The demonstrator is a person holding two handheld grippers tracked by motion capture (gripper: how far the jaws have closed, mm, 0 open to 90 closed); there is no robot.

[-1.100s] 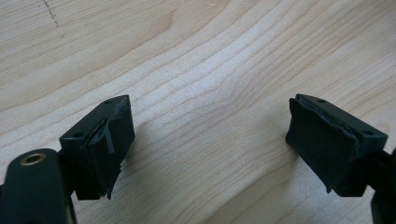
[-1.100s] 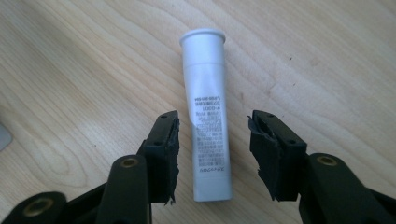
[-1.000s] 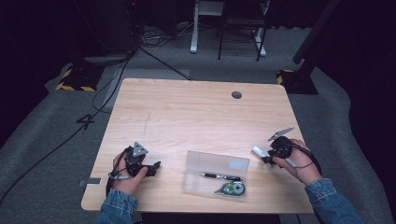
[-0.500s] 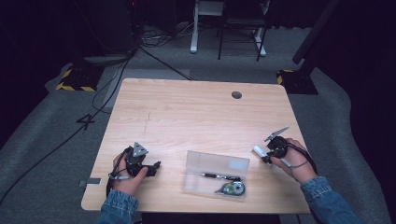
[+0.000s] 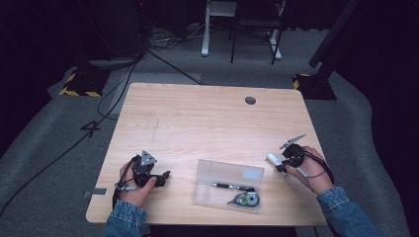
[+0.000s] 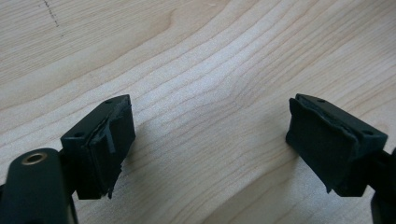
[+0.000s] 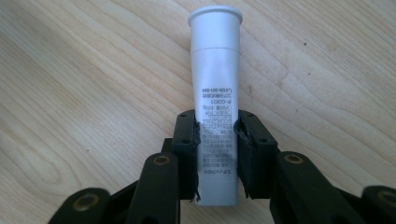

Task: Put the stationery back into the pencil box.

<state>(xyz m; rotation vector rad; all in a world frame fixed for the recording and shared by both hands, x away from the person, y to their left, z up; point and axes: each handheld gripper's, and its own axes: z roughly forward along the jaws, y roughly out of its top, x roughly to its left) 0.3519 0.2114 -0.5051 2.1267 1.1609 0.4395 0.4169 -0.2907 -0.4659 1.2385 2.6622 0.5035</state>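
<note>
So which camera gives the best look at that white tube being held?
The right gripper view: the white tube sits close up, clamped between the right tool's jaws, printed label visible. The high view shows it as a small white shape at the person's right hand. The left gripper view faces bare table.

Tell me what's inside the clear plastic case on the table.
The clear case holds a black pen and a round tape dispenser. Nothing else shows through it.
</note>
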